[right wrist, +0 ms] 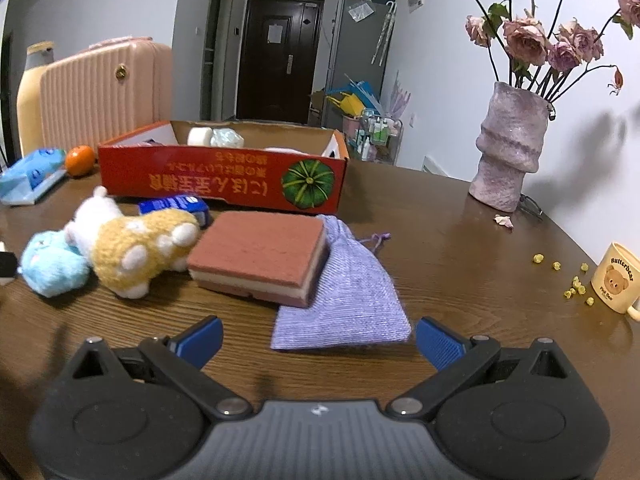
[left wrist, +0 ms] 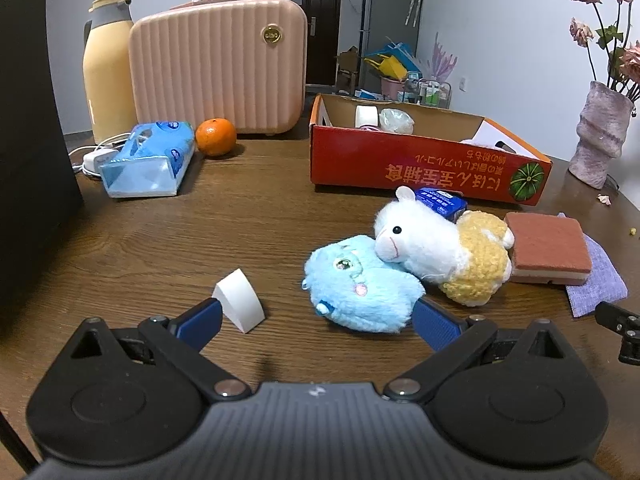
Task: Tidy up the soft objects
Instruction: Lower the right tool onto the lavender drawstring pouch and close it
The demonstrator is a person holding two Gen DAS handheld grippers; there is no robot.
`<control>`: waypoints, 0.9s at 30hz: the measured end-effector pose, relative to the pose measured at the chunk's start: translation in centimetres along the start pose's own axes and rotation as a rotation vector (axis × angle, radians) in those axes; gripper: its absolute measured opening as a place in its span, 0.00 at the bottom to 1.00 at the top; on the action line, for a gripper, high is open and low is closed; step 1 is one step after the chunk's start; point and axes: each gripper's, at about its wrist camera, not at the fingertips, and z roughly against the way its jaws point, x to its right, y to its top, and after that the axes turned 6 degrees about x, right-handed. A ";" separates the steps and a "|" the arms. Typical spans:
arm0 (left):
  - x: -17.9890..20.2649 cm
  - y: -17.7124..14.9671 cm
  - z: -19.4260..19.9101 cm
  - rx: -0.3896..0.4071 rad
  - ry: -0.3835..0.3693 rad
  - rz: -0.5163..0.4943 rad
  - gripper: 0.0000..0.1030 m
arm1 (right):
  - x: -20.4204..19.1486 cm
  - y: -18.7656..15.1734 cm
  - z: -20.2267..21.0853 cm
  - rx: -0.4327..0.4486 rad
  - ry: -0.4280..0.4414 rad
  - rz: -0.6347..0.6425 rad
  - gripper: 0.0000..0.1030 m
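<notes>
Both tools are spread wide and hold nothing. The left gripper [left wrist: 318,318] sits low over the wooden table [left wrist: 168,240], its left pad beside a small white foam wedge [left wrist: 239,301] and its right pad at the near edge of the blue plush [left wrist: 362,284], on which the white and yellow alpaca toy [left wrist: 440,252] leans. The right gripper [right wrist: 318,338] faces the purple drawstring pouch [right wrist: 348,300], which lies partly under the layered sponge block [right wrist: 262,256]. The red cardboard box [left wrist: 420,160] behind them already holds a few pale items and looks the likely destination, though its contents are hard to make out. For the left side, pick one target, centre the plush between the pads, and close gently low on its body so the alpaca does not roll off
</notes>
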 end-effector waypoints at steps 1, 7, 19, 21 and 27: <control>-0.1 -0.1 -0.1 0.000 -0.002 0.003 1.00 | 0.2 0.0 -0.4 -0.004 -0.003 0.006 1.00; -0.6 -0.3 -0.8 -0.004 -0.015 0.031 1.00 | 1.2 0.3 -3.7 -0.040 0.004 0.020 1.00; -0.7 -0.7 -0.9 0.003 -0.054 0.043 1.00 | 3.2 -0.1 -8.4 -0.073 0.108 -0.037 0.93; -0.7 -0.7 -0.9 0.001 -0.053 0.045 1.00 | 3.4 0.0 -8.5 -0.070 0.137 -0.058 0.86; -0.9 -0.8 -1.1 -0.007 -0.056 0.051 1.00 | 3.0 -0.2 -7.8 -0.039 0.157 -0.053 0.65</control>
